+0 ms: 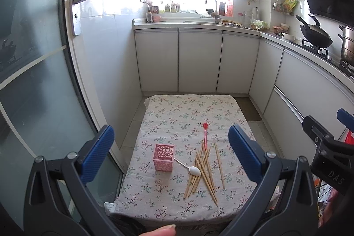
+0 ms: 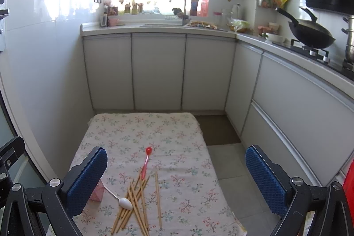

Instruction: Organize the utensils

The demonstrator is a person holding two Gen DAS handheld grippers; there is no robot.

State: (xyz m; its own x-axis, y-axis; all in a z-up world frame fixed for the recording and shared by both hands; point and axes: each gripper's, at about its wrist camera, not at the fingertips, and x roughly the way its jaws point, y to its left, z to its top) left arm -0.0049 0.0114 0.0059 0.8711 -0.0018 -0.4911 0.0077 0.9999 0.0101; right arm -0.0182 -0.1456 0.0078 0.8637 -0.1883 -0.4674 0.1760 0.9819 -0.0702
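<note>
1. Left gripper (image 1: 171, 153) and right gripper (image 2: 176, 180) both hover spread wide, holding nothing.
2. One pink holder (image 1: 164, 157) stands on the floral table (image 1: 177, 112).
3. Two spoons: white spoon (image 1: 192, 169), red spoon (image 1: 205, 134).
4. Roughly ten chopsticks (image 1: 202, 171) lie piled beside the holder.

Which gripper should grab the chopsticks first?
Probably the right gripper: the chopsticks lie between its open fingers, while the pink holder sits on the left gripper's side.
</note>
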